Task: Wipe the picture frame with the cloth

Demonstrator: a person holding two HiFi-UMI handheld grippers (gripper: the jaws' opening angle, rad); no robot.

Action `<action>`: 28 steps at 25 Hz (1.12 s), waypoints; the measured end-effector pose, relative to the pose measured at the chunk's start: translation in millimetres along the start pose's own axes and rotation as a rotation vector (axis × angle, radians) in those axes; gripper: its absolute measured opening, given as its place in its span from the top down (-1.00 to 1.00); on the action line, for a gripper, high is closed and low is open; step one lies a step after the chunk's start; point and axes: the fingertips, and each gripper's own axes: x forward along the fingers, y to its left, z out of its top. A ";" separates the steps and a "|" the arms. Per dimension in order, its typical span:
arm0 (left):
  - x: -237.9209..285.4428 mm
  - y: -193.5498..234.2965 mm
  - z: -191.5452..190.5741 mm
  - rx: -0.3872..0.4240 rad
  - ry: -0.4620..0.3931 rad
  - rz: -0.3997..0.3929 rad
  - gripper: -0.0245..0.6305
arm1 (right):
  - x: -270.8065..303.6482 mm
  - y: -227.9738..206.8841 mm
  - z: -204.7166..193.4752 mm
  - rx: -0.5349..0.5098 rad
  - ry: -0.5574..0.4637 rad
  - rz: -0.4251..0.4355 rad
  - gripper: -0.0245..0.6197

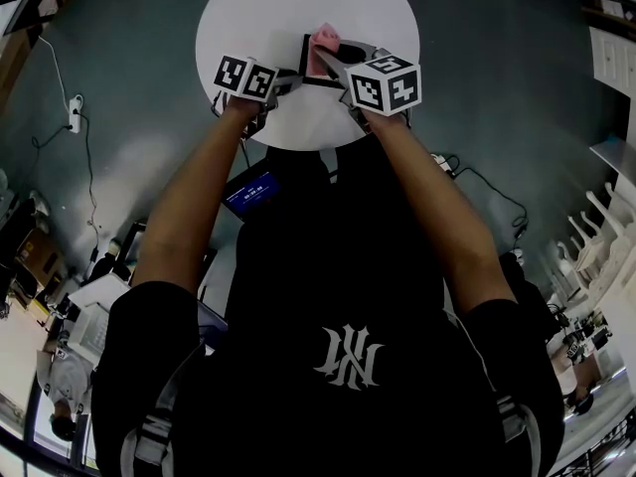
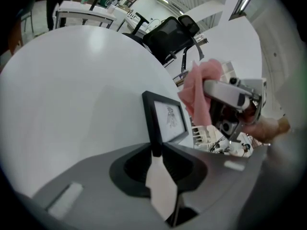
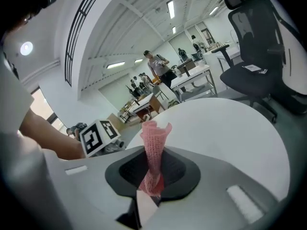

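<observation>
Grey-green floor fills my head feed, with a round white table (image 1: 248, 8) at the top of it. Closest to the camera are the operator's black shirt (image 1: 338, 366) and two bare forearms reaching forward to the table's near edge. At the end of the left arm, the left gripper (image 2: 156, 153) has its jaws closed narrow on the picture frame (image 2: 165, 116), pinching the black border at the near lower edge. The frame stands upright above the tabletop with its pale print facing the right side. I cannot tell whether its lower edge touches the table. The right gripper (image 3: 152, 176) has its jaws clamped on the cloth (image 3: 154, 152), a pink knitted piece that sticks up from the pinch as a rolled cone. From the left gripper view, that pink cloth hangs just beside the frame's upper far corner, and I cannot tell if they touch. From the right gripper view, the left gripper's marker cube (image 3: 98, 135) sits close on the left, with the white tabletop curving away behind it. Past the table stands a black office chair (image 3: 264, 56). Further back are white desks (image 3: 192, 78) and several people (image 3: 156, 63) under ceiling strip lights.
</observation>
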 end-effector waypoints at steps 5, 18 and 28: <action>2.8 -2.3 -0.8 -0.032 -0.012 -0.033 0.72 | 32.5 -15.7 -0.8 -0.047 0.067 -0.130 0.81; 2.1 1.1 -0.9 -0.032 -0.025 -0.024 0.72 | 70.8 -30.6 -18.1 -0.189 0.207 -0.252 0.83; 2.2 0.7 -0.7 -0.032 -0.034 -0.023 0.72 | 58.6 -42.1 -20.4 -0.219 0.212 -0.280 0.82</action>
